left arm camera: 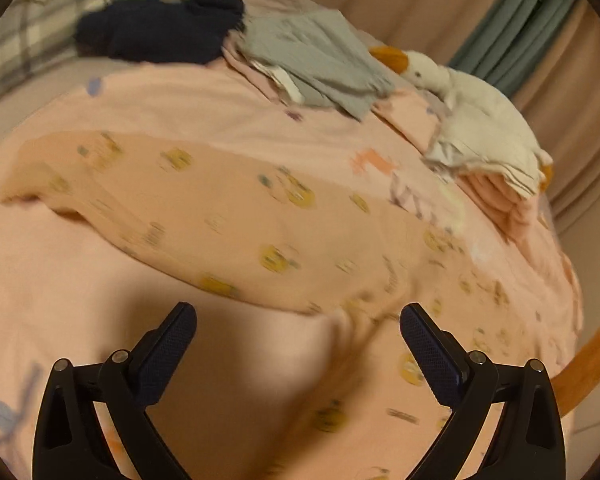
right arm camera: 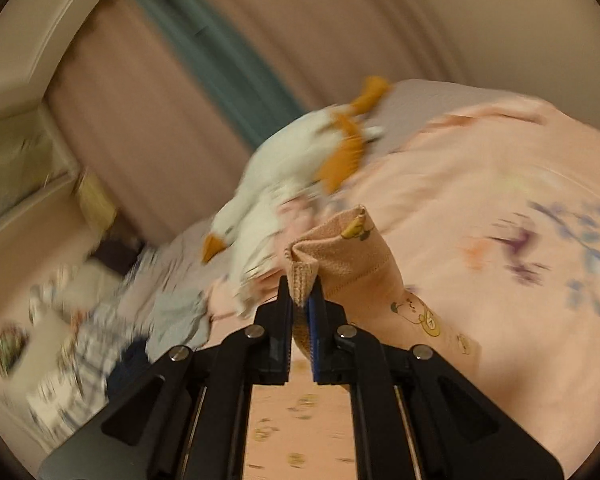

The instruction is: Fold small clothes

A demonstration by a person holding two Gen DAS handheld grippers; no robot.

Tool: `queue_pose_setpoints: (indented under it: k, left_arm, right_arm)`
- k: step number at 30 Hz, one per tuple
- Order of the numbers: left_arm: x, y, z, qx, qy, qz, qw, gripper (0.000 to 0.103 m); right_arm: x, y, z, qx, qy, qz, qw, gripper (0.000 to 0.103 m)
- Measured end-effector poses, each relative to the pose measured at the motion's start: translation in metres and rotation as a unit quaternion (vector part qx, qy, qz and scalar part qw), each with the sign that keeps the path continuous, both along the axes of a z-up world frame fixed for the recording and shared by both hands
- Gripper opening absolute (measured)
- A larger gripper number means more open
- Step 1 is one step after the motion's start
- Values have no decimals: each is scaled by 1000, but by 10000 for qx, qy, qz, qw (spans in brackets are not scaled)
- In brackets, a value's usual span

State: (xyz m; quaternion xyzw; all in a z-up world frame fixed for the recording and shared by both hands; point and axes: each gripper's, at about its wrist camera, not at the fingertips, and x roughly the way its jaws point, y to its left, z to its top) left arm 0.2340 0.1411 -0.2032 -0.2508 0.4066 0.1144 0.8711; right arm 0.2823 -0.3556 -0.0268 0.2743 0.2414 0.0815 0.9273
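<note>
A small peach garment (left arm camera: 236, 216) printed with yellow cartoon figures lies stretched across the pink bedspread (left arm camera: 204, 104) in the left wrist view. My left gripper (left arm camera: 298, 324) hangs open just above its near edge, nothing between the pads. In the right wrist view my right gripper (right arm camera: 302, 300) is shut on the ribbed hem of the peach garment (right arm camera: 352, 256), lifted off the bed so the cloth stands up and drapes to the right. The picture is blurred by motion.
A white plush goose (left arm camera: 480, 108) with an orange beak lies at the bed's far right on folded pink and white cloths (left arm camera: 496, 184). A grey garment (left arm camera: 320, 64) and a dark navy one (left arm camera: 160, 32) lie at the back. Curtains (right arm camera: 204, 60) hang beyond.
</note>
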Motion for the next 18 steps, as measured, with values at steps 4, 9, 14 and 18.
queue_pose_setpoints:
  k: [4, 9, 14, 18]
  left_arm:
    - [-4, 11, 8, 209, -100, 124, 9997, 102]
    - [-1, 32, -1, -240, 133, 338, 9991, 102]
    - [-1, 39, -5, -281, 304, 303, 9987, 102]
    - [-4, 44, -2, -501, 257, 390, 9977, 102]
  right_arm:
    - [40, 119, -11, -56, 215, 1240, 9920, 8]
    - [68, 287, -91, -1164, 1270, 2606, 9500, 45]
    - [51, 322, -143, -2729, 1642, 2598, 9116, 52]
    - [26, 274, -135, -3570, 1412, 2136, 8983, 73]
